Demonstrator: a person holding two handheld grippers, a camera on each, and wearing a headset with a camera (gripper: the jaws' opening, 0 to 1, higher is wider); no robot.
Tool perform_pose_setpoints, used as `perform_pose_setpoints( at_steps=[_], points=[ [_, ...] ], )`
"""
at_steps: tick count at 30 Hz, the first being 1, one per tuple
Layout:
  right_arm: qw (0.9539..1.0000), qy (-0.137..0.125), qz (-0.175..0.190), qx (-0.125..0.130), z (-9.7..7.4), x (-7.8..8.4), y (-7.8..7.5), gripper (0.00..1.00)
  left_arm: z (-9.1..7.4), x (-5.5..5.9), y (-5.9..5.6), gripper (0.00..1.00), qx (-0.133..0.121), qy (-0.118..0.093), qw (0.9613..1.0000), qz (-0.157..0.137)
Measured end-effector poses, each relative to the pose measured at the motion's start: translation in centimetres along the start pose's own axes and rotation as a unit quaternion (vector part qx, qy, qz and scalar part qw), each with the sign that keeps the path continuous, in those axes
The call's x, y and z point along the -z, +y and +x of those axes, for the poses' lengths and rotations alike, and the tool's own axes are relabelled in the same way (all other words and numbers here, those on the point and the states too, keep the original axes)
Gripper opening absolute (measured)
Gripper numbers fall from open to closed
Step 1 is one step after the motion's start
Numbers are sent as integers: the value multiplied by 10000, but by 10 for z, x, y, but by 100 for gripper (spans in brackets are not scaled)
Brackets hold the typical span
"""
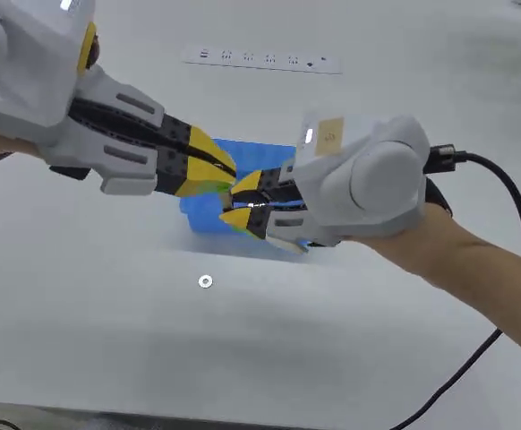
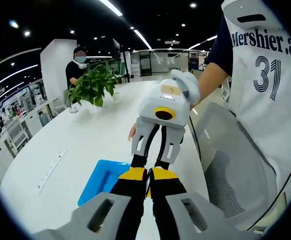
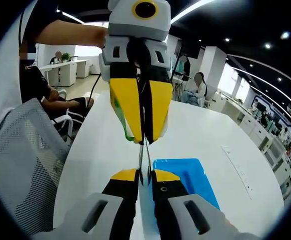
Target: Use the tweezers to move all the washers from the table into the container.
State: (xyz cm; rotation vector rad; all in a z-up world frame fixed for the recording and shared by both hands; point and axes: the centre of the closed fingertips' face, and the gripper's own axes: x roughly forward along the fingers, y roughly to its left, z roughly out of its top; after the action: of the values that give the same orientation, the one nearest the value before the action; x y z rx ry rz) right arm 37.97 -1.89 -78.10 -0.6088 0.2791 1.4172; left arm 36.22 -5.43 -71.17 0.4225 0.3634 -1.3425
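A single silver washer (image 1: 205, 281) lies on the white table (image 1: 108, 331), nearer me than the blue container (image 1: 251, 154). Above the container my two grippers meet tip to tip. The left gripper (image 1: 229, 172) comes in from the upper left with its yellow jaws shut. The right gripper (image 1: 239, 209) comes in from the right, also shut. In the right gripper view thin metal tweezers (image 3: 144, 160) run from the left gripper (image 3: 143, 140) down into the right gripper (image 3: 145, 177); both seem to pinch them. In the left gripper view the left gripper (image 2: 148, 176) touches the right one's tips.
A white power strip (image 1: 260, 59) lies at the table's far side. A black cable (image 1: 511, 206) trails from the right gripper toward the near right edge. A potted plant (image 2: 93, 85) stands on the table, a mesh chair (image 2: 225, 150) beside it, and other people farther off.
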Motion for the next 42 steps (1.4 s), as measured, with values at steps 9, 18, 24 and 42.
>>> perform_pose_setpoints(
  at_steps=[9, 18, 24, 42],
  points=[
    [9999, 48, -36, -151, 4, 1, 26, 12, -3, 8, -22, 6, -100, 0, 9999, -107],
    [9994, 89, 76, -317, 15, 7, 48, 13, -6, 23, -38, 6, -139, -9, 9993, -359],
    [9990, 126, 170, -390, 24, 11, 52, 13, -4, 29, -38, 6, -180, 3, 9987, -482],
    [9976, 286, 372, -507, 44, 29, 46, 12, 4, 52, -22, 6, -235, -48, 9969, -749]
  ],
)
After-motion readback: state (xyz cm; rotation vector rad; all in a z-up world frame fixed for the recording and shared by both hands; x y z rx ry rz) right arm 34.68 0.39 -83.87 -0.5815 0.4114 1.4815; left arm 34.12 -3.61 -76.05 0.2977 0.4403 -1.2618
